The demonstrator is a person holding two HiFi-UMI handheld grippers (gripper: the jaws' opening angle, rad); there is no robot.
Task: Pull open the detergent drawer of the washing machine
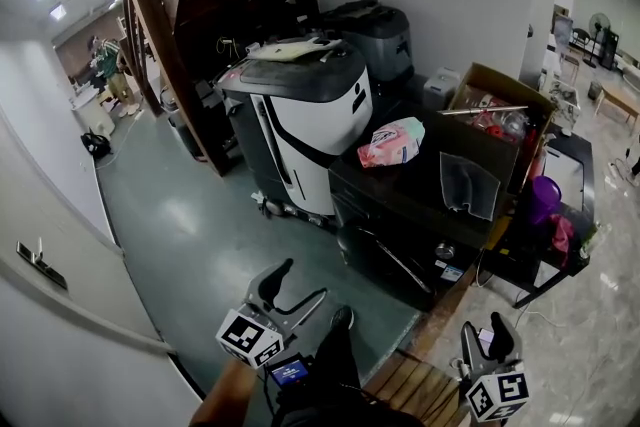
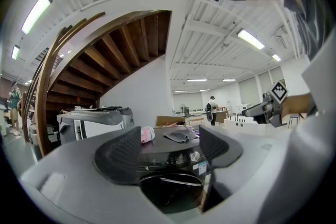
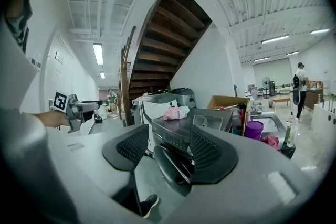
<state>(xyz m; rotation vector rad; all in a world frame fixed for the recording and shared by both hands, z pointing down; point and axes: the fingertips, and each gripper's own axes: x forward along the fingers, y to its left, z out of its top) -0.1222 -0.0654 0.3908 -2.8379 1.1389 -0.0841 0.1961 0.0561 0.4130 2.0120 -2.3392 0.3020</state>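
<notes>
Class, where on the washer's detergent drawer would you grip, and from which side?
Probably its front lip, at the left end of the washer's top panel, away from the knob. Come straight from the front, because it slides out forward. The lip itself is too dark to make out here.

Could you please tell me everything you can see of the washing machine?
The washing machine is a dark, glossy front loader standing beside a white and grey appliance. Its front shows a round door, a control strip and a silver knob; no drawer looks pulled out. A pink pack and a grey cloth lie on its top. The left gripper and right gripper are clear of it.
</notes>
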